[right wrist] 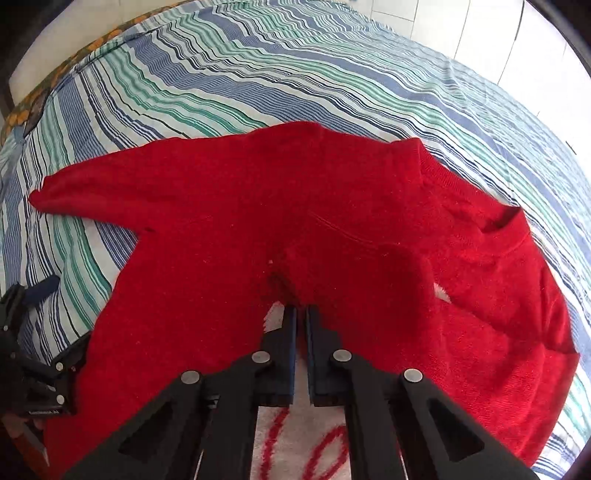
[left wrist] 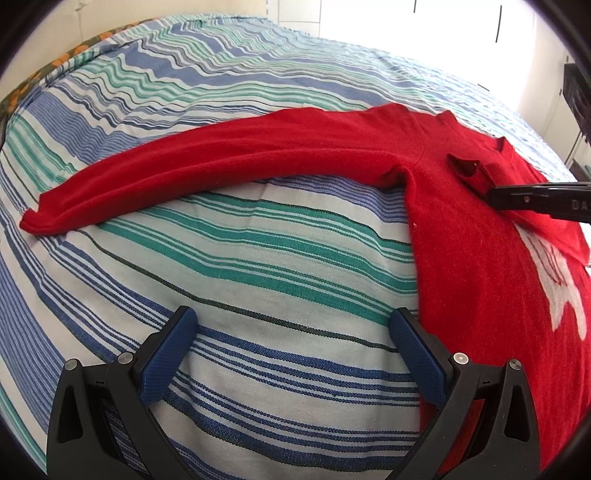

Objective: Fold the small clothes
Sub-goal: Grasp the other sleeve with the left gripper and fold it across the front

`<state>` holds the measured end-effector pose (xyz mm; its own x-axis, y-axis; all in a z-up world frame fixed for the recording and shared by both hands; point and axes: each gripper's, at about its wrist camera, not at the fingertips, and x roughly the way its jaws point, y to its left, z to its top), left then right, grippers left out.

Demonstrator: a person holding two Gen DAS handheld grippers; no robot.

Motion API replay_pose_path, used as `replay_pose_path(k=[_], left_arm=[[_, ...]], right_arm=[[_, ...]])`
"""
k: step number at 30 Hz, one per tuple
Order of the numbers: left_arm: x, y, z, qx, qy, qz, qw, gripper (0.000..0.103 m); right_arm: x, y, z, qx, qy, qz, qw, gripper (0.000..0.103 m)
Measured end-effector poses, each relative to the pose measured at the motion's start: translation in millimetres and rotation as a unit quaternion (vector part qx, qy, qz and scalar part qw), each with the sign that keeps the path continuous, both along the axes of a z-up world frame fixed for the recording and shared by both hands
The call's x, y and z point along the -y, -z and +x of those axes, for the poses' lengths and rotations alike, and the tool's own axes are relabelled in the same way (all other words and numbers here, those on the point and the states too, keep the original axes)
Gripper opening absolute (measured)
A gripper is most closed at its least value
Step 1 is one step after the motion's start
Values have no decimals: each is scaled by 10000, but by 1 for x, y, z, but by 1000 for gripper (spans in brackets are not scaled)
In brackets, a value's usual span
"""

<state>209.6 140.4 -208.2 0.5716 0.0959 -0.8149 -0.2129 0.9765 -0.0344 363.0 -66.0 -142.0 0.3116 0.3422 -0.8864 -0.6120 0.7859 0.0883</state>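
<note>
A small red sweater (left wrist: 476, 236) with a white print lies on the striped bedspread (left wrist: 258, 258). Its left sleeve (left wrist: 207, 162) stretches flat to the left. My left gripper (left wrist: 291, 325) is open and empty, low over the bedspread just left of the sweater's side edge. My right gripper (right wrist: 301, 310) is shut on the sweater's right sleeve (right wrist: 354, 266), folded over the body. It shows in the left wrist view (left wrist: 491, 194) as a black tip on the red cloth. The sweater (right wrist: 207, 236) fills the middle of the right wrist view, and the left gripper (right wrist: 37, 295) shows at its left edge.
The blue, green and white striped bedspread (right wrist: 258, 74) covers the whole bed. An orange-patterned cloth (left wrist: 62, 62) edges it at the far left. White wall and cupboard doors (left wrist: 443, 29) stand beyond the bed.
</note>
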Motion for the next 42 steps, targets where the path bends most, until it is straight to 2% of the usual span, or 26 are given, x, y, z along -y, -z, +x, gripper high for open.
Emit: replay_pose_path(k=[2, 3, 4, 5, 7, 10, 12, 14, 15, 16, 18, 20, 22, 24, 27, 28, 29, 30, 32, 34, 35, 37, 39, 40, 42], left_arm=[[1, 1, 1, -15, -2, 17, 10000, 103], [1, 1, 1, -18, -1, 21, 10000, 103], [1, 1, 1, -14, -1, 13, 10000, 103], [1, 0, 1, -12, -2, 1, 10000, 103], [0, 0, 0, -11, 1, -24, 10000, 103], [-2, 0, 0, -36, 15, -74, 10000, 103], [-6, -4, 1, -142, 86, -227, 9996, 102], [-23, -19, -4, -92, -26, -772, 9970, 101], [-39, -30, -10, 136, -201, -1282, 9914, 101], [-59, -41, -18, 478, -422, -1882, 9801, 102], [-99, -50, -25, 946, -915, -2798, 9510, 102], [-138, -40, -24, 1025, -1515, -3447, 9207, 102], [-171, -19, -21, 898, -2063, -3818, 8964, 101], [-195, -3, -19, 921, -2482, -3944, 8800, 94], [-223, 3, -18, 1314, -2990, -4258, 8438, 74], [-231, 5, -18, 1380, -3148, -4294, 8351, 56], [-235, 6, -17, 1322, -3234, -4237, 8357, 22], [-238, 6, -15, 1145, -3334, -4055, 8434, 5], [-232, -9, -9, 1009, -3227, -3590, 8700, 6], [-204, -52, 8, 1132, -2637, -2843, 9148, 6], [-181, -78, 22, 1272, -2193, -2542, 9333, 6], [-127, -127, 48, 1563, -1291, -2160, 9551, 5], [-62, -174, 72, 1839, -312, -1764, 9665, 5], [-21, -194, 82, 1971, 187, -1579, 9674, 5], [53, -218, 95, 2097, 1035, -1401, 9621, 6]], right_arm=[[7, -3, -5, -416, -265, 511, 9975, 6], [11, -1, -7, -584, -285, 520, 9965, 7], [16, 0, -7, -669, -204, 500, 9963, 17], [25, 0, -6, -731, -72, 547, 9958, 35], [51, -11, -11, -751, 284, 1050, 9912, 62], [109, -27, -29, -807, 919, 1975, 9726, 62], [151, -32, -50, -667, 1374, 2117, 9653, 62], [200, -35, -77, -361, 1895, 1944, 9618, 62], [225, -34, -92, -221, 2181, 1782, 9592, 63], [252, -31, -107, -126, 2499, 1621, 9545, 67], [305, -17, -139, -118, 3136, 1427, 9387, 70], [347, 1, -167, -349, 3567, 1450, 9222, 70], [369, 7, -189, -306, 3619, 1732, 9155, 70], [371, 6, -200, -122, 3574, 1665, 9189, 70], [355, 8, -201, 182, 3391, 1203, 9329, 81], [348, 10, -199, 276, 3279, 986, 9391, 87], [343, 12, -199, 342, 3200, 816, 9433, 91], [334, 14, -195, 385, 3160, 705, 9454, 92], [332, 16, -194, 391, 3135, 692, 9462, 94], [328, 19, -192, 384, 3150, 833, 9446, 95], [330, 20, -193, 391, 3156, 905, 9438, 95], [333, 19, -195, 414, 3157, 987, 9428, 95], [332, 19, -196, 434, 3155, 1012, 9425, 95], [333, 19, -196, 438, 3154, 1025, 9424, 95], [334, 19, -196, 433, 3157, 1083, 9417, 95]])
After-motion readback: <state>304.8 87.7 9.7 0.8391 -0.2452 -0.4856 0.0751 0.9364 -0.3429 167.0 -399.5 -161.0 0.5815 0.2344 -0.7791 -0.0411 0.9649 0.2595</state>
